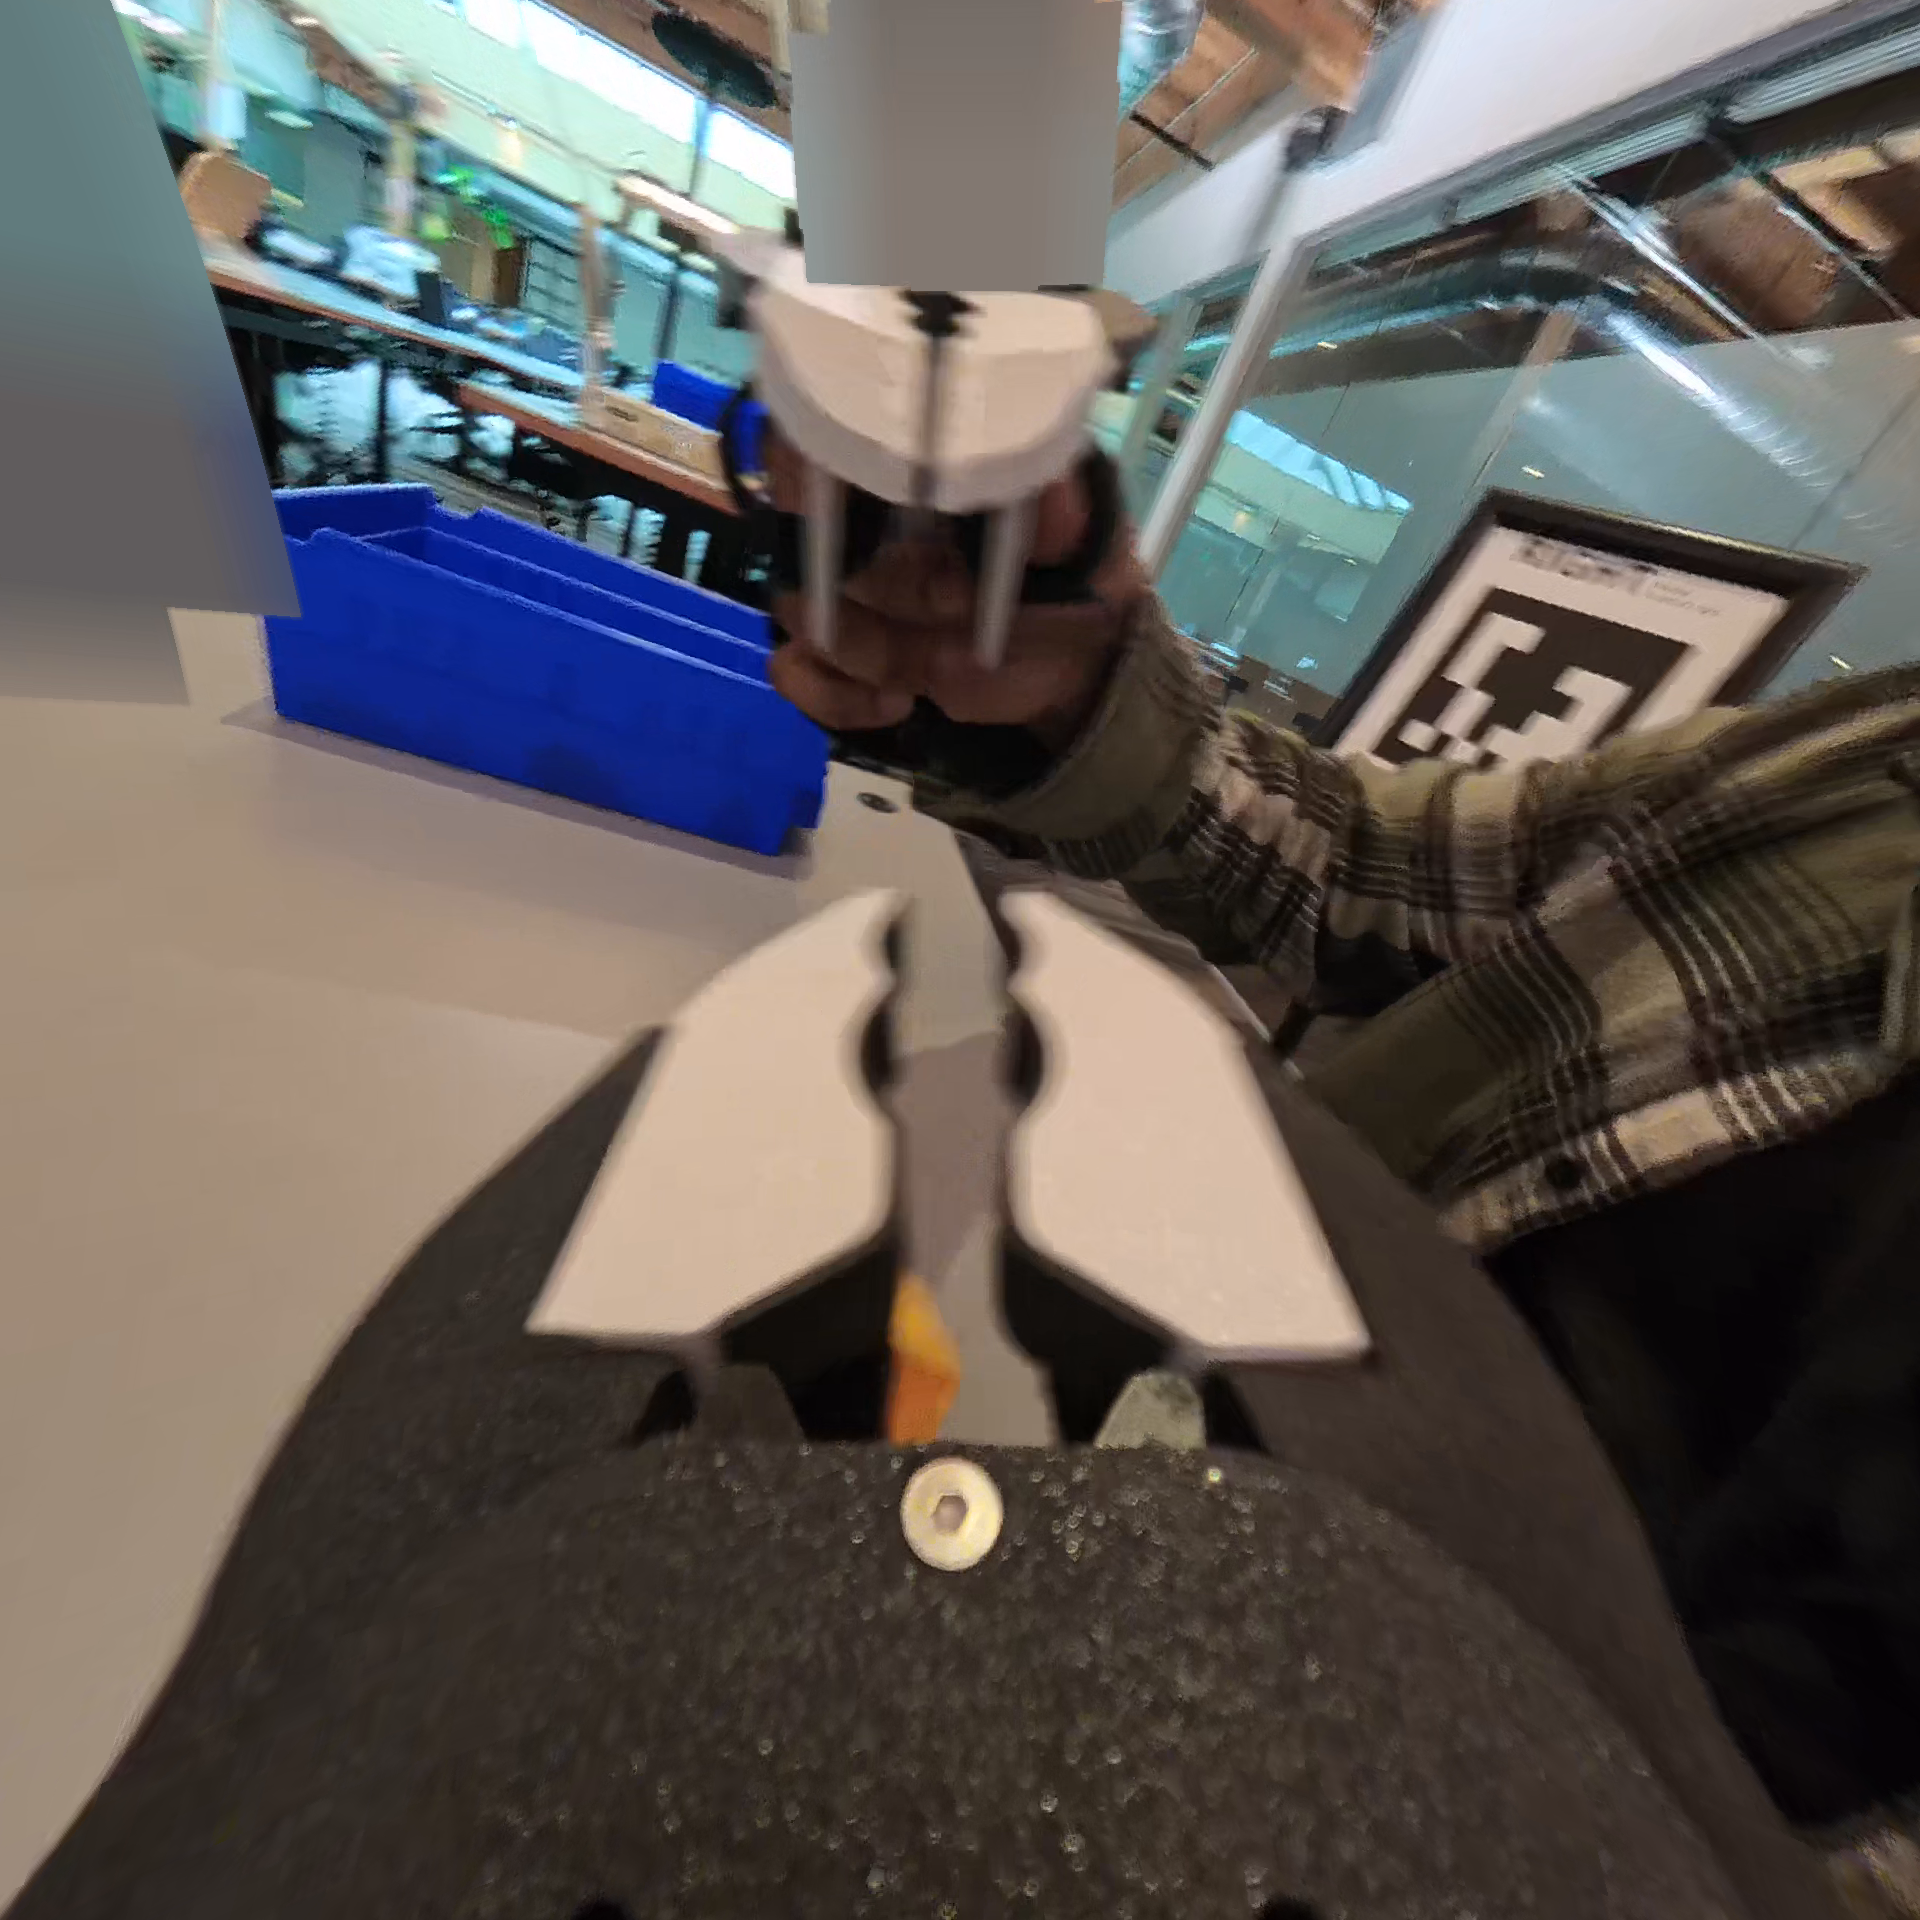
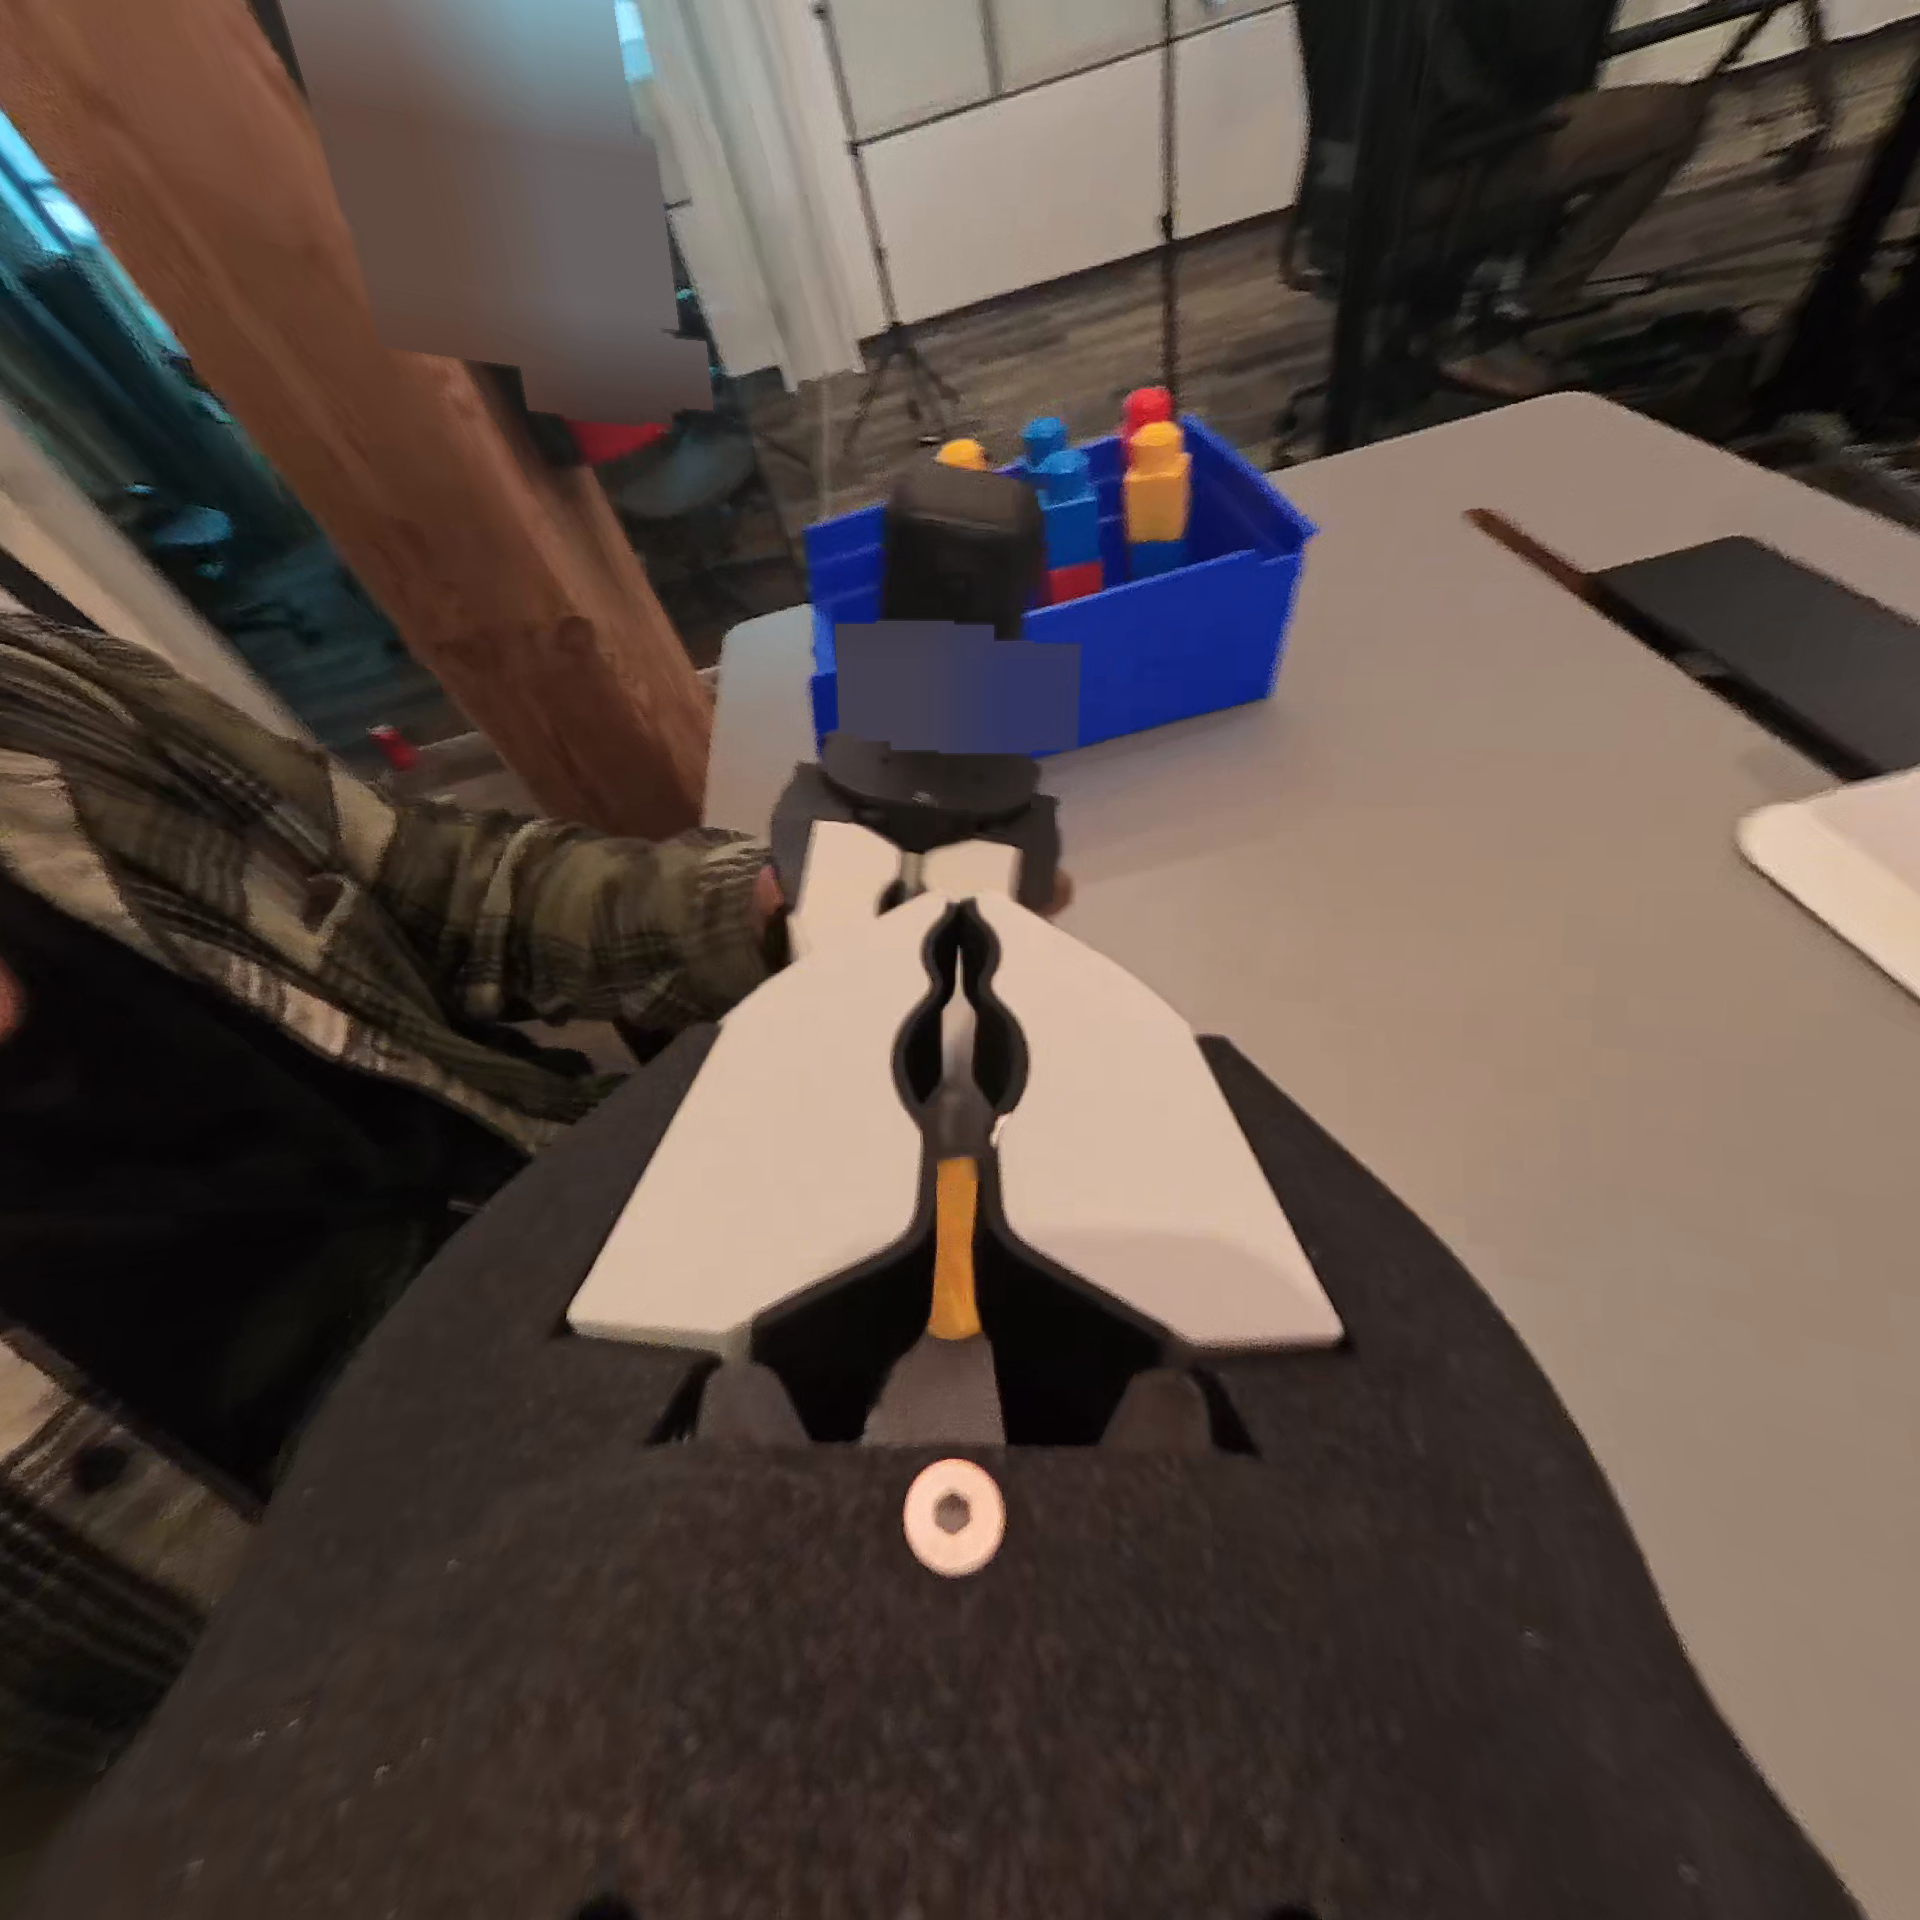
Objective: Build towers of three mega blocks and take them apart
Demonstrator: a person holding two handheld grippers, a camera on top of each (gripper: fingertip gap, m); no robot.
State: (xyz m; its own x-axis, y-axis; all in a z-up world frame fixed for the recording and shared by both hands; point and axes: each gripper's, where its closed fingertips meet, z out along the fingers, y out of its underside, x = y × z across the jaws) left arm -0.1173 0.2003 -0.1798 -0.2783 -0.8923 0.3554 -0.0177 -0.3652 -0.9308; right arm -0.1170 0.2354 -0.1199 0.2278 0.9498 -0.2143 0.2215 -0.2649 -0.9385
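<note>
Surface: smooth grey table (image 2: 1455, 935), matte; a workshop with long benches lies behind it in the left wrist view, blurred.
Left gripper (image 1: 951, 935): released a little; a narrow gap runs between its pale, scalloped fingers (image 1: 758, 1122); nothing between them; it hangs above the table; black grainy body.
Right gripper (image 2: 961, 925): clenched; fingertips meet, wavy inner edges leaving small oval holes; empty; in the left wrist view it points back at the camera, held by a hand (image 1: 935, 644) in a plaid flannel sleeve (image 1: 1507, 914).
Mega blocks (image 2: 1153, 499): glossy plastic, studded; red, yellow and blue, stacked upright inside the blue bin (image 2: 1174, 644); well apart from both grippers.
Blue bin: hard plastic, rectangular, near the table's far edge.
</note>
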